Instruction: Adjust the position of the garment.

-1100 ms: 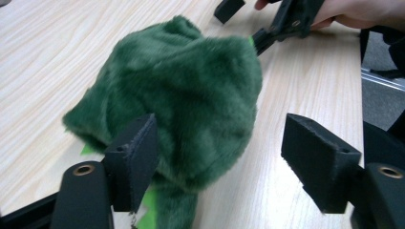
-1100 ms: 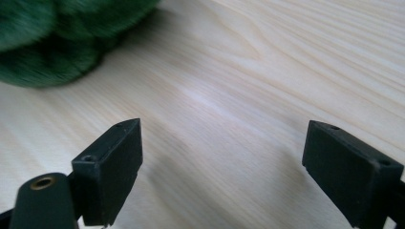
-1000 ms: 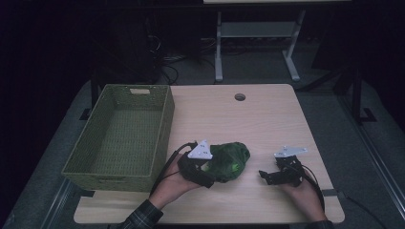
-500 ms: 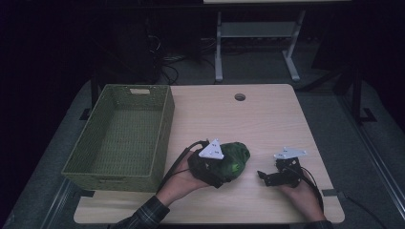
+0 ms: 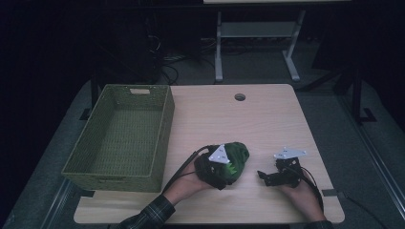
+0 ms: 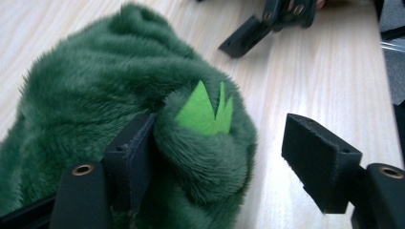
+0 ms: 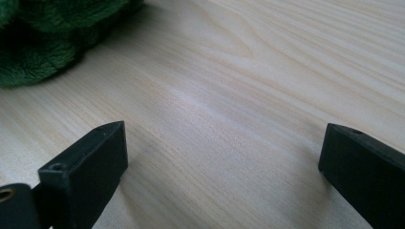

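Observation:
A dark green plush toy with light green felt spikes lies on the wooden table, near its front edge. My left gripper is over the toy's near end. In the left gripper view one pad presses into the plush toy and the other pad stands apart from it. That left gripper is open, and its jaws have just been closing a little. To the right of the toy, my right gripper rests low on the table and points at it. My right gripper is open with bare wood between its jaws, which have just been opening.
A green woven basket stands empty on the table's left side. A round cable hole sits near the far edge. Beyond the table a grey metal stand rises from the dark floor.
My left hand has moved right and down onto the plush toy and covers more of it. The right hand has stayed where it was.

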The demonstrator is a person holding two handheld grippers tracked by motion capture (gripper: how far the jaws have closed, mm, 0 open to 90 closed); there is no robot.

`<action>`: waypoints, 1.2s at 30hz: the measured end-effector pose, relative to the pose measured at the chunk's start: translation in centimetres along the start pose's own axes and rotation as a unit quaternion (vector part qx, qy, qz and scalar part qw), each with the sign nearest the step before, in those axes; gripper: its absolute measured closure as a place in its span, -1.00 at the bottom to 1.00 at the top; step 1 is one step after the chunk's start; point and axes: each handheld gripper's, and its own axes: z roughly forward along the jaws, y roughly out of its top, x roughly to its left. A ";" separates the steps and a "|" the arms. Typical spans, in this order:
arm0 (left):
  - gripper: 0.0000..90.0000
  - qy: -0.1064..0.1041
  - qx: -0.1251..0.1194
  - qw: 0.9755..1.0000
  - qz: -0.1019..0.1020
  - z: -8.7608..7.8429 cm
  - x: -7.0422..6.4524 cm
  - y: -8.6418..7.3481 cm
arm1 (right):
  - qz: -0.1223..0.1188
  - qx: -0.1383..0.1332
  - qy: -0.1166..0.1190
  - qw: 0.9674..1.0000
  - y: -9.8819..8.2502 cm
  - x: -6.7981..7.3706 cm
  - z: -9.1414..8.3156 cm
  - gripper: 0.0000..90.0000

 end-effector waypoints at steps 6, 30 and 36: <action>-0.32 0.007 0.013 1.000 0.011 0.2 0.3 -0.9 | 0.000 0.000 0.000 1.000 0.0 0.0 0.0 -0.95; 0.09 0.082 0.033 0.993 0.076 1.4 -0.3 -2.3 | 0.000 0.000 0.000 1.000 0.0 0.0 0.0 -0.95; 0.58 0.047 0.017 0.998 0.037 1.0 0.9 -2.3 | 0.000 0.000 -0.001 1.000 0.0 0.0 0.0 -0.94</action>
